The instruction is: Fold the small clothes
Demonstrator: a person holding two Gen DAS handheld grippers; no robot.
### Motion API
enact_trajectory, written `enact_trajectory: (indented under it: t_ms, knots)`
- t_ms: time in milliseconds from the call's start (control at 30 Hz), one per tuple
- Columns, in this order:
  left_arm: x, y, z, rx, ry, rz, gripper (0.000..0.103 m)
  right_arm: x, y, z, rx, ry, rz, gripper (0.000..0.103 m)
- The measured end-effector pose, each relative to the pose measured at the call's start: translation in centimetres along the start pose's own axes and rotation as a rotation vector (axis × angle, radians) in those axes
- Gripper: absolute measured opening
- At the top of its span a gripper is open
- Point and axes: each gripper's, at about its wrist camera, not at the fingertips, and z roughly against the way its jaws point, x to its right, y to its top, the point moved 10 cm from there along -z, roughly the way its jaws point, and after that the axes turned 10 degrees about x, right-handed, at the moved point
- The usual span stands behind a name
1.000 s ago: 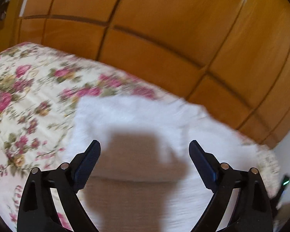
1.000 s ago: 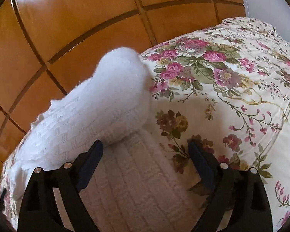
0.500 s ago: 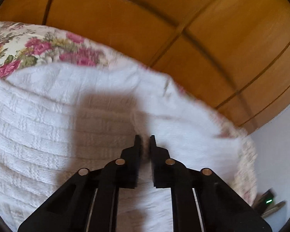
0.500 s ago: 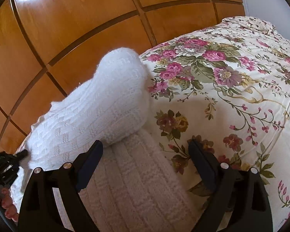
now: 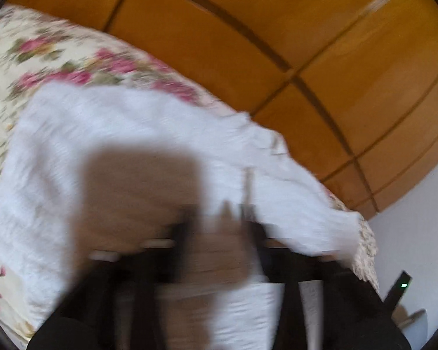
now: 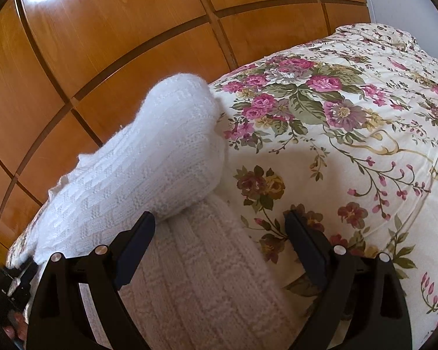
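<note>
Black jaws of the right gripper (image 6: 219, 245) stand wide apart astride the white knitted garment (image 6: 149, 157), clear of it; the left gripper (image 5: 219, 233), badly blurred, has just been opening over that knit, nothing clamped. Only the right view shows the garment's weave and the open floral bedspread (image 6: 350, 145) beside it. The knit lies along the bed's edge by the wooden panelled wall (image 5: 248, 29).

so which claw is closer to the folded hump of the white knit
Right. The right claw, open, sits before the hump; the left claw, jaws just opening with the knit between them, is at its far end.
</note>
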Motion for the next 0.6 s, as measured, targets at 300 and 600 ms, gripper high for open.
enact_trajectory:
  t_ms: [300, 600]
  knots:
    - [4.4, -1.9, -4.9, -0.171, 0.010, -0.096, 0.010, 0.0, 0.0, 0.0, 0.000, -0.002, 0.001, 0.091]
    - [0.1, 0.0, -2.4, -0.015, 0.084, -0.012, 0.008, -0.2, 0.0, -0.1, -0.003, 0.006, -0.003, 0.092]
